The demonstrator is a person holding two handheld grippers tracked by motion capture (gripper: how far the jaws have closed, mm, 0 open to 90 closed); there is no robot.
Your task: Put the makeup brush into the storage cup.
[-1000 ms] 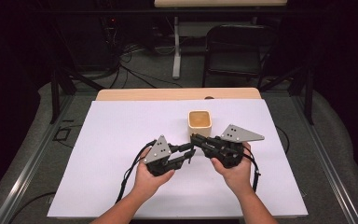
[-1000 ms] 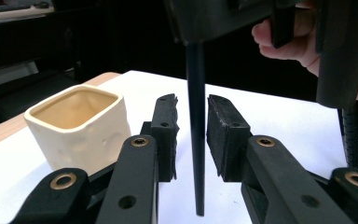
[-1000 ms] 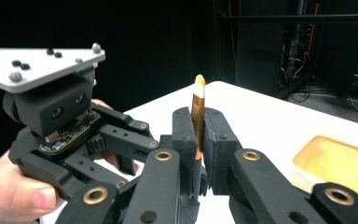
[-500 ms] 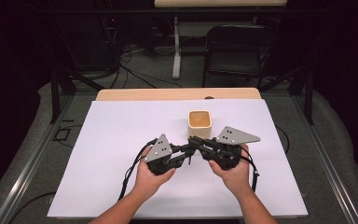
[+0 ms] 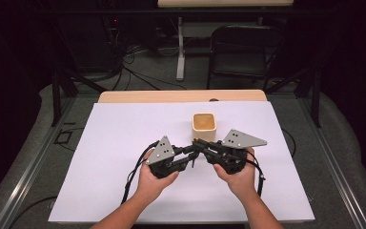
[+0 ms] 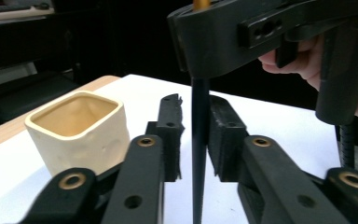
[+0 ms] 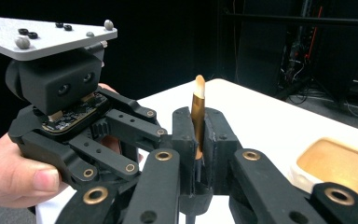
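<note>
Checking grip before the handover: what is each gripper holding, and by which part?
The right gripper clamps a slim brush by its gold upper part. The left gripper straddles its dark handle with its fingers apart, holding nothing.

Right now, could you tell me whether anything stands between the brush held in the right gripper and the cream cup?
Nothing visible does. The brush stands clamped upright in the right gripper, and the cup sits just beyond on bare white table.
</note>
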